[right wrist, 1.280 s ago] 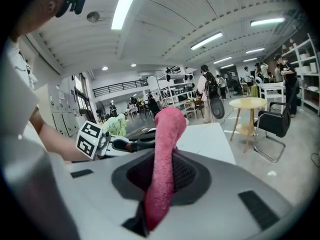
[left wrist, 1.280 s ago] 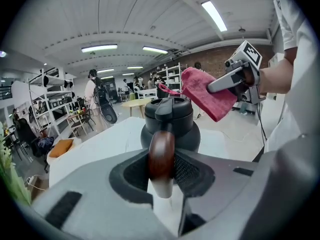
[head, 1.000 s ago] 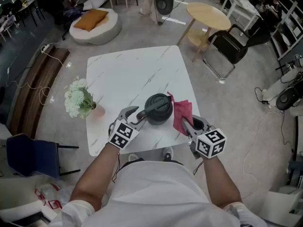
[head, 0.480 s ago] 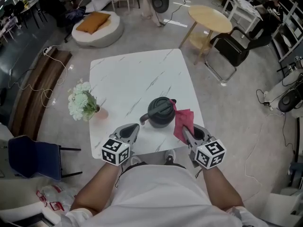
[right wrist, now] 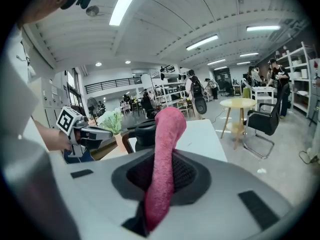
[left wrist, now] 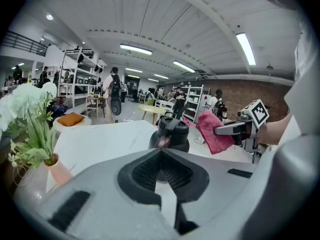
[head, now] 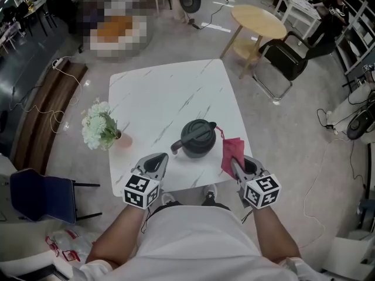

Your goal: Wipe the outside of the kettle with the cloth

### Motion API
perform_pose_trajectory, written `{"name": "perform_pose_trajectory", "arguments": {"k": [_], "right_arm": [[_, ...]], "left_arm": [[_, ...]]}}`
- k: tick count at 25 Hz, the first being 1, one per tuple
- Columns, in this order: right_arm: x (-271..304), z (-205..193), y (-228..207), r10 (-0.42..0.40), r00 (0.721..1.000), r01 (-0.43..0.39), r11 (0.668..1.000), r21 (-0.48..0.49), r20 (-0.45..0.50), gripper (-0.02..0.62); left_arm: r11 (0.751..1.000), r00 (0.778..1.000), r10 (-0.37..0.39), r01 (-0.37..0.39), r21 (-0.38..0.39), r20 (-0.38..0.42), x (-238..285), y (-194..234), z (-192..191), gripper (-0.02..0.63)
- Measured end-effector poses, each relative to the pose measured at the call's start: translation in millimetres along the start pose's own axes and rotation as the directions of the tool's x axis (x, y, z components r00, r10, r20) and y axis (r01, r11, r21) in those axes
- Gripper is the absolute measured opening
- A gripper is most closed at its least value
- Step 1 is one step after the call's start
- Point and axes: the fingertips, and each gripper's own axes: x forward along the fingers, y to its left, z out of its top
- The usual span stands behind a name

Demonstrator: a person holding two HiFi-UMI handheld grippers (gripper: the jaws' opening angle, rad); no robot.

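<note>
The dark green kettle [head: 196,137] stands with its lid on near the front edge of the white marble table [head: 170,92]. My left gripper [head: 160,157] hovers in front of it to the left, clear of it, with the jaws shut on nothing. My right gripper [head: 235,164] is to the right of the kettle, shut on the pink cloth [head: 232,153], which sticks up from the jaws with a small gap to the kettle's side. The left gripper view shows the kettle [left wrist: 172,133] ahead and the cloth [left wrist: 212,132] to its right. The right gripper view shows the cloth [right wrist: 165,154] pinched between the jaws.
A pink vase of white flowers [head: 99,126] stands at the table's left edge. A round wooden table [head: 258,21] and a black chair [head: 287,57] stand beyond on the right. A blue chair [head: 41,193] is at the near left, and cables lie on the floor.
My left gripper has pulled back from the kettle toward me and shut with nothing in it. The right gripper has drawn the cloth off the kettle's side to the right.
</note>
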Motion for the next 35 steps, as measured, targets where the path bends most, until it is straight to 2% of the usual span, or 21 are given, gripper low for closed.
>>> {"name": "perform_pose_trajectory", "arguments": {"k": [23, 35], "right_arm": [[9.0, 7.1, 11.2, 0.024, 1.000, -0.024, 1.000, -0.011, 0.010, 0.060], [11.4, 12.4, 14.4, 0.031, 0.999, -0.031, 0.999, -0.019, 0.012, 0.060]], "left_arm": [[0.999, 1.000, -0.010, 0.009, 0.036, 0.017, 2.7, -5.7, 10.4, 0.005], [0.996, 1.000, 0.008, -0.009, 0.084, 0.022, -1.2, -2.6, 15.7, 0.005]]}}
